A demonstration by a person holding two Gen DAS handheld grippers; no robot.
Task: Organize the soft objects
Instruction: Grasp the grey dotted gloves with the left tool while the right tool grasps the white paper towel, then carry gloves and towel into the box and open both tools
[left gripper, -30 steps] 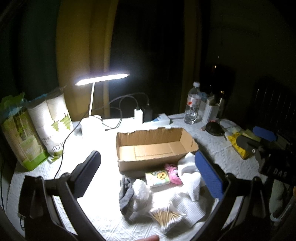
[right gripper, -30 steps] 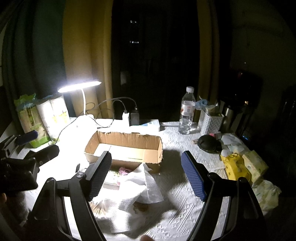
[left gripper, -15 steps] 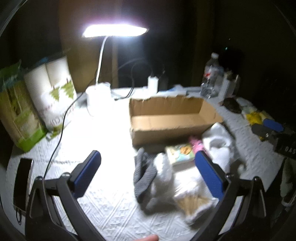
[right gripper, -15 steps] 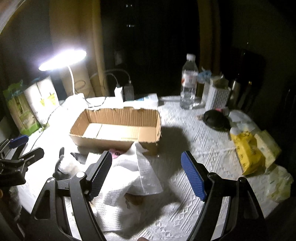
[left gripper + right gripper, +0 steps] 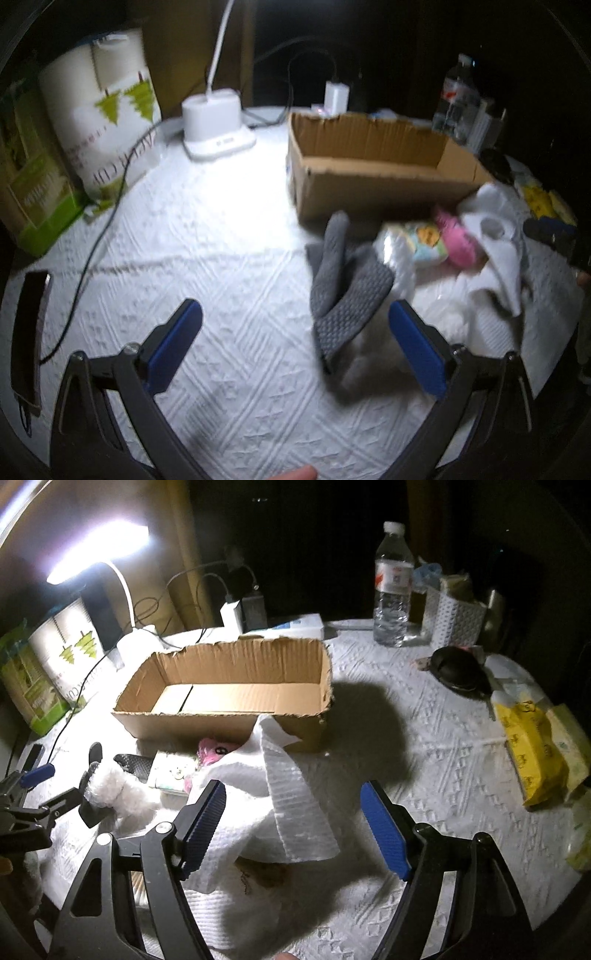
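An open cardboard box (image 5: 229, 690) stands mid-table, empty; it also shows in the left wrist view (image 5: 373, 166). In front of it lies a pile: a grey knitted glove (image 5: 343, 280), a small printed tissue pack (image 5: 421, 240), a pink plush (image 5: 458, 243), a fluffy white item (image 5: 114, 786) and crumpled white paper towel (image 5: 280, 794). My left gripper (image 5: 295, 343) is open and empty, low over the table just left of the glove. My right gripper (image 5: 291, 827) is open and empty, above the paper towel.
A white desk lamp base (image 5: 218, 122) with cables, paper roll packs (image 5: 96, 122) and a phone (image 5: 29, 332) are at the left. A water bottle (image 5: 393, 587), white basket (image 5: 456, 616), black pouch (image 5: 460, 668) and yellow packs (image 5: 532, 746) are at the right.
Both grippers have dropped lower and moved closer to the pile. The left one now sits beside the grey glove; the right one hangs over the paper towel. Both stay open.
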